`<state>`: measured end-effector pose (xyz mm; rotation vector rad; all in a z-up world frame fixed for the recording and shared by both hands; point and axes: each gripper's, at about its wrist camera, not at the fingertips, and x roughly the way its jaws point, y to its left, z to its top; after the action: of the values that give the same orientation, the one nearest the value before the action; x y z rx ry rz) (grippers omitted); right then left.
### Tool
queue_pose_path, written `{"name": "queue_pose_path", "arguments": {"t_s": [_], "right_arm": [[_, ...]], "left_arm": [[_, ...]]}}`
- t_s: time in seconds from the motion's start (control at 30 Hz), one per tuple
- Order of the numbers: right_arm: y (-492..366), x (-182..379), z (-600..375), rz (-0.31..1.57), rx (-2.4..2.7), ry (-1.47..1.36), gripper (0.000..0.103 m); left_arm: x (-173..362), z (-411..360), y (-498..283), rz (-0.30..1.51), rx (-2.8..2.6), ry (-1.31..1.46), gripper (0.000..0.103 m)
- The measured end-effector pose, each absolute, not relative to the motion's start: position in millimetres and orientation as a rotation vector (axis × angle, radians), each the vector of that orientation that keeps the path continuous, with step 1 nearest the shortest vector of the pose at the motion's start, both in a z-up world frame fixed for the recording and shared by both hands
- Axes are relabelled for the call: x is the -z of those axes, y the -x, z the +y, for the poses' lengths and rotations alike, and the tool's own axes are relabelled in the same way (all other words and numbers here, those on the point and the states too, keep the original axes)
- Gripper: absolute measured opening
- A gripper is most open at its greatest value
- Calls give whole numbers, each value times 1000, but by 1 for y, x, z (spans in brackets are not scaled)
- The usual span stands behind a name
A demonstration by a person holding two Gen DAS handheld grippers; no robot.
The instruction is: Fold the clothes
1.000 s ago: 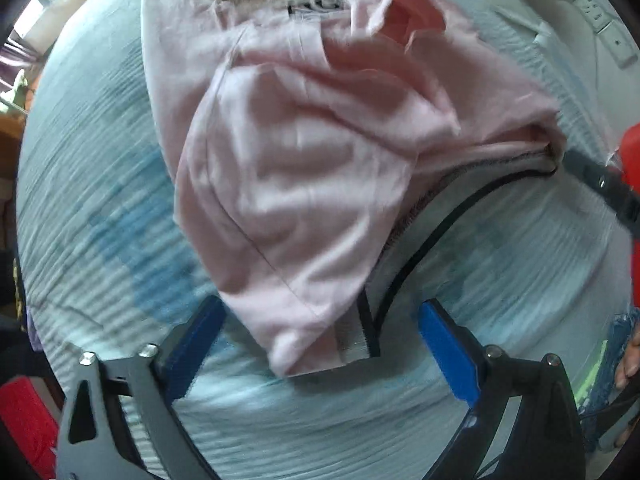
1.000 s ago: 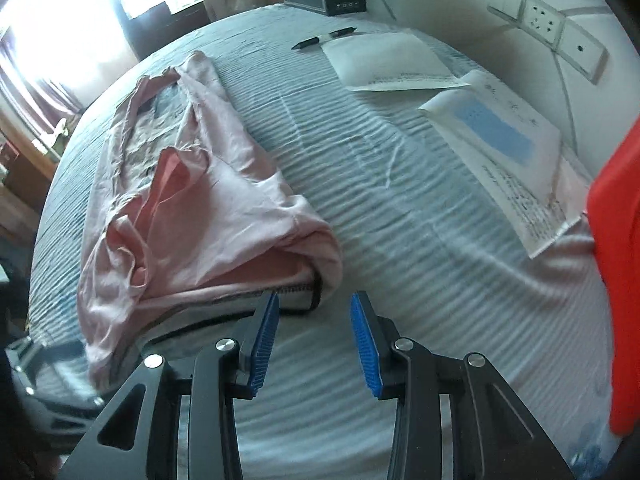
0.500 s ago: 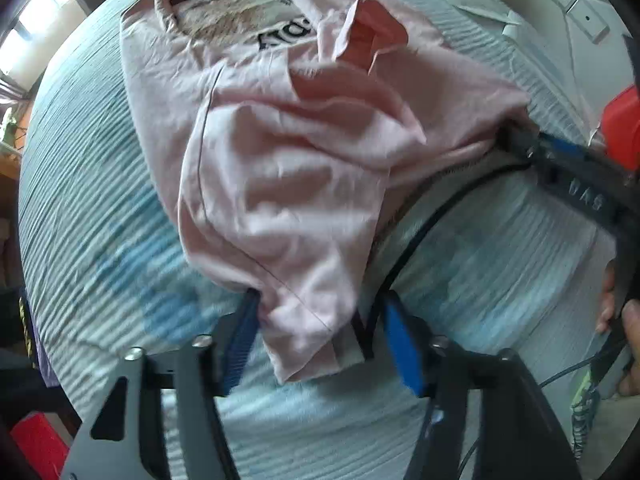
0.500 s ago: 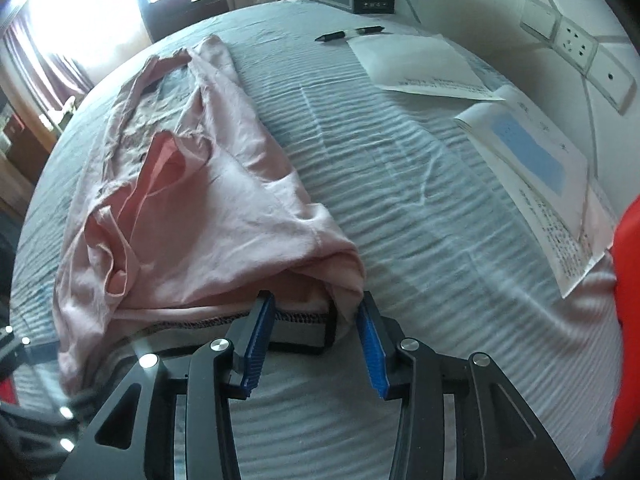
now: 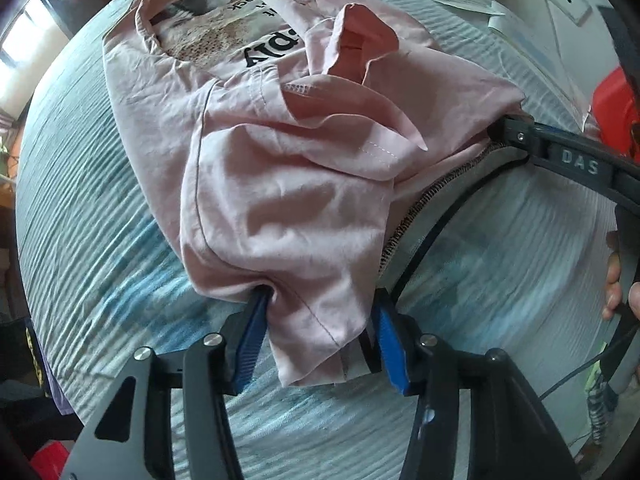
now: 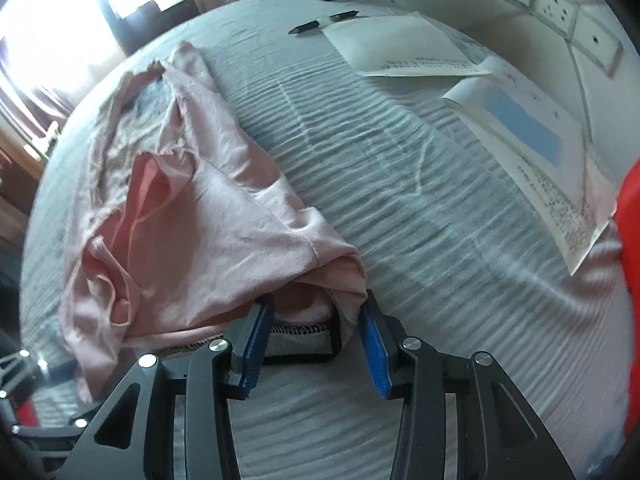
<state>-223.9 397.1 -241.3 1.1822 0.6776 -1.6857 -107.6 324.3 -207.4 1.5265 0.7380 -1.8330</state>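
Pink shirt (image 5: 280, 184) corners between blue pads of both left gripper (image 5: 316, 344) and right gripper (image 6: 314, 336); jaws parted, not yet clamped.

Bedspread (image 6: 420, 216) right of shirt (image 6: 208, 216) bare — papers (image 6: 532, 152) beyond.

Printed sheets (image 6: 532, 152) cut off at right, their text too small

My left gripper (image 5: 318, 336) sits low with its blue pads spread apart, cloth lying between them. My right gripper (image 6: 312, 344) is likewise low and spread wide, its fingers (image 6: 374, 350) bracketing cloth without clamping.
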Motion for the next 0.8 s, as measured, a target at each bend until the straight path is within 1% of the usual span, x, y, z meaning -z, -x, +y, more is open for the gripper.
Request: {"name": "queue_pose_path", "arguments": {"t_s": [0.07, 0.1, 0.13, 0.17, 0.2, 0.23, 0.37, 0.53, 0.67, 0.8], "right_arm": [[220, 242, 396, 713, 1701, -1174, 43], [218, 242, 395, 731, 1708, -1171, 39], [217, 241, 396, 728, 1705, -1172, 25], [215, 241, 398, 723, 1700, -1174, 15], [214, 241, 400, 716, 1694, -1176, 11], [215, 241, 401, 707, 1702, -1186, 10], [218, 214, 412, 577, 1727, -1174, 10], [209, 157, 404, 457, 1713, -1072, 10], [198, 137, 364, 426, 1699, -1044, 10], [189, 123, 310, 377, 1697, -1028, 10]], "left_arm": [[208, 326, 111, 727, 1845, -1536, 25], [207, 327, 113, 725, 1854, -1542, 22], [206, 327, 109, 719, 1864, -1545, 21], [202, 325, 102, 709, 1873, -1547, 19], [195, 323, 94, 699, 1881, -1548, 16], [189, 321, 88, 692, 1895, -1540, 8], [160, 307, 66, 679, 1962, -1462, 8], [117, 266, 42, 709, 2012, -1342, 8], [91, 226, 22, 720, 2028, -1267, 8], [84, 163, 12, 733, 2055, -1214, 8]]}}
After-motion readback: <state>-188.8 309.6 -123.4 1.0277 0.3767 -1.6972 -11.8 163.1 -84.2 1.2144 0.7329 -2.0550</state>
